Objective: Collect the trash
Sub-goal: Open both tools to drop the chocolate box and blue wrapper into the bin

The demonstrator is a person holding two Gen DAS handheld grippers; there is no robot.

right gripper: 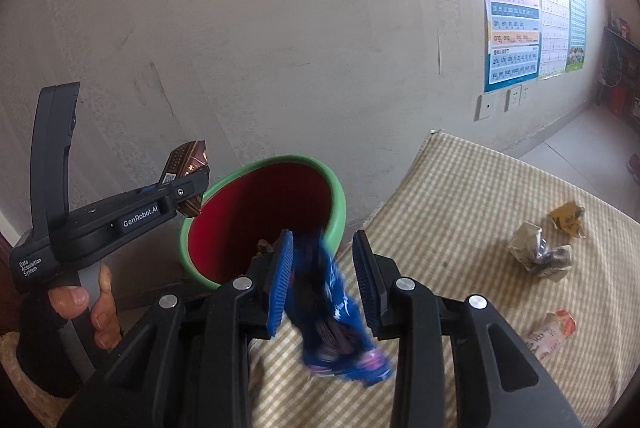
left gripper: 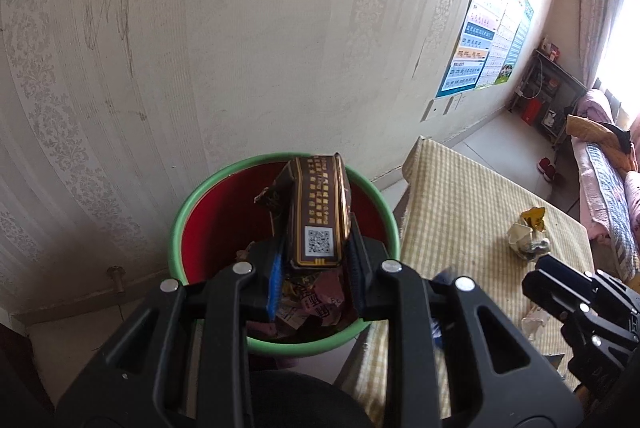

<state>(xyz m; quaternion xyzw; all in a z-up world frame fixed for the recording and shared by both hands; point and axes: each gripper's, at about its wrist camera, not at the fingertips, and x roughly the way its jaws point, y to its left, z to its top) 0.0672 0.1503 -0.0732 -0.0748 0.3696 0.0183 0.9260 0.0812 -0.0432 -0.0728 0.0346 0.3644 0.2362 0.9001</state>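
Left wrist view: left gripper (left gripper: 316,260), pitched downward, jaws clamped on a brown printed cardboard box (left gripper: 318,211) above the green-rimmed red plastic bin (left gripper: 376,195), apparently for dropping.
Right wrist view: right gripper (right gripper: 323,282) angled down toward the bin; a crumpled blue foil wrapper (right gripper: 334,312) hangs blurred between its jaws, probably gripped, over the checked-cloth bench (right gripper: 460,211).

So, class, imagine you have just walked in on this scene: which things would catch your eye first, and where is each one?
First, the round red bin with a green rim, standing against the wall beside the checked yellow tablecloth. Next, the brown and gold printed carton, clamped in the left gripper above the bin. Then the crumpled blue plastic wrapper between the right gripper's fingers, over the table edge.
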